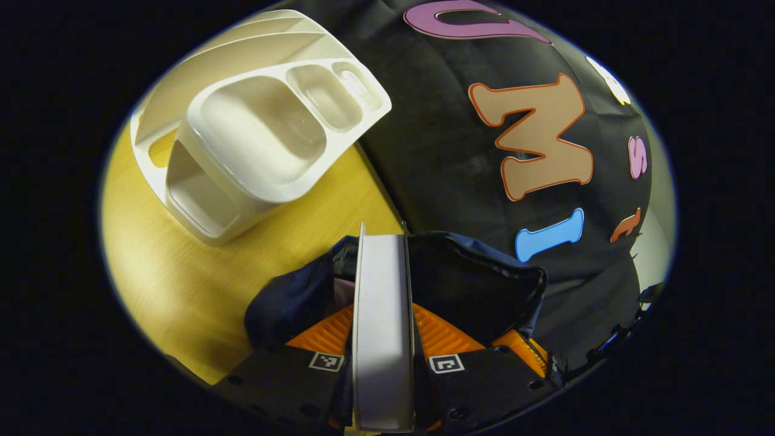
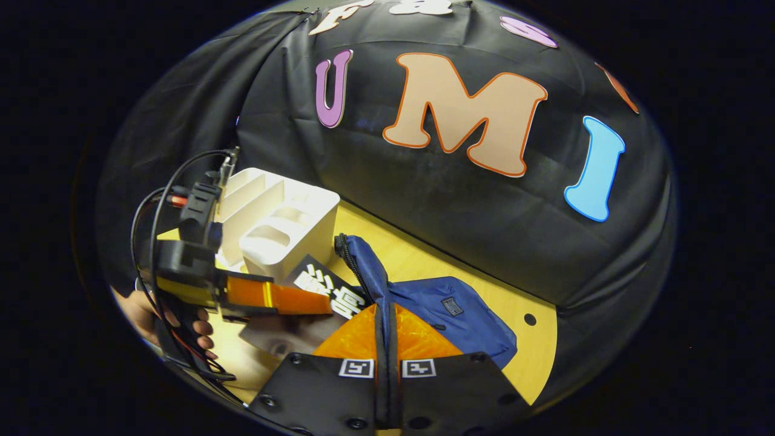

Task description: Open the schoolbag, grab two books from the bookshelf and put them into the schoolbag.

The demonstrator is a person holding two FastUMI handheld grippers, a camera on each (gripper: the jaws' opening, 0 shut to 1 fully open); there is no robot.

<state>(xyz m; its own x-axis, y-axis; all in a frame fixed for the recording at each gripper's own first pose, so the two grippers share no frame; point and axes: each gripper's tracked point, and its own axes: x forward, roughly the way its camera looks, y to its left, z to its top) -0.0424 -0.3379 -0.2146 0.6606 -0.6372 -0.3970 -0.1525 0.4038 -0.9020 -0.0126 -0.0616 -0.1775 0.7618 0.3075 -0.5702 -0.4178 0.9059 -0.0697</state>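
**Book going in, bag edge pinched**

I'm seeing the left hand-held gripper clamping a white book edge-on, both fingers pressing its covers, right over the open navy schoolbag. The right hand-held gripper is pinching the schoolbag's zippered rim, jaws nearly closed on the fabric. The bag is lying on the wooden surface, just beside the white bookshelf.

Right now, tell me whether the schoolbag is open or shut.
Open: the right gripper holds the schoolbag edge up, and the book hangs over its mouth.
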